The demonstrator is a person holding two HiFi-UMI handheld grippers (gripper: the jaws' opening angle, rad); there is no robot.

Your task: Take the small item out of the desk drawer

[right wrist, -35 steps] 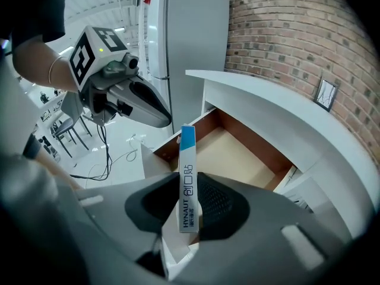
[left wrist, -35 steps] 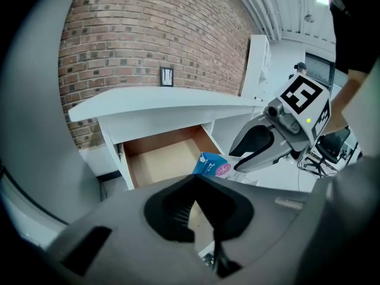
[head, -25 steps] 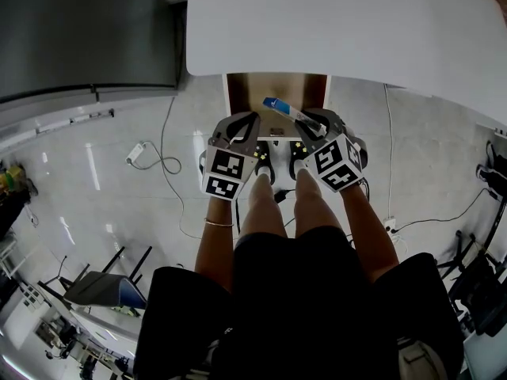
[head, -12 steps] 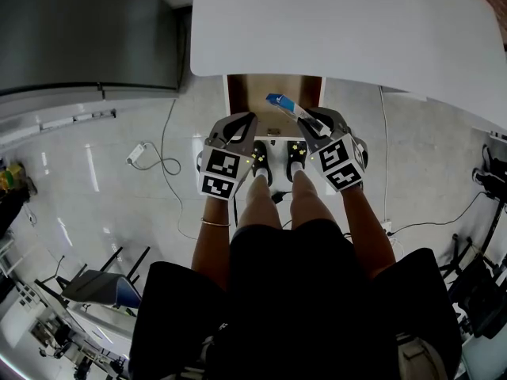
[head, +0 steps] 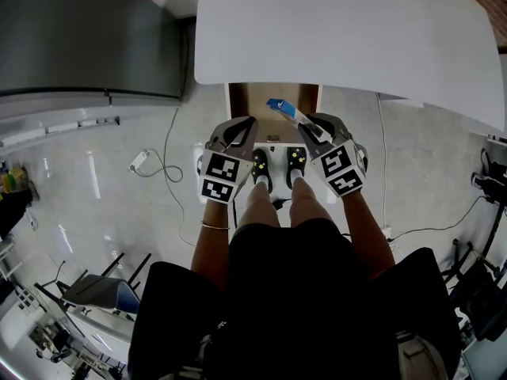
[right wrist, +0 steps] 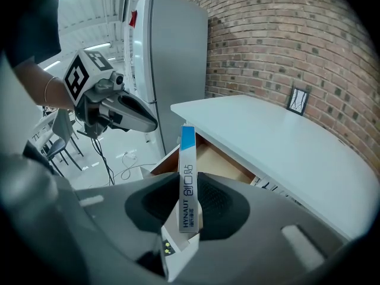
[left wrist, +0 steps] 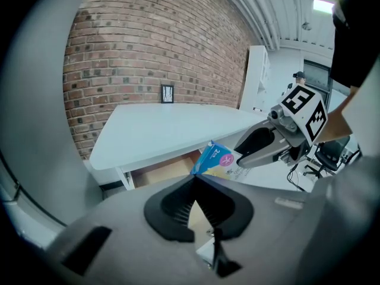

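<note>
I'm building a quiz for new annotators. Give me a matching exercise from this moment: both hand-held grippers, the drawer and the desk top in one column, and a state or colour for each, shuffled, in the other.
1. left hand-held gripper
2. right hand-held gripper
3. drawer
4. desk top

A. pulled open
B. shut on the blue and white box
C. white
D. shut, nothing between its jaws

Pairs: 1-D, 2-B, 3-A, 4-C.
</note>
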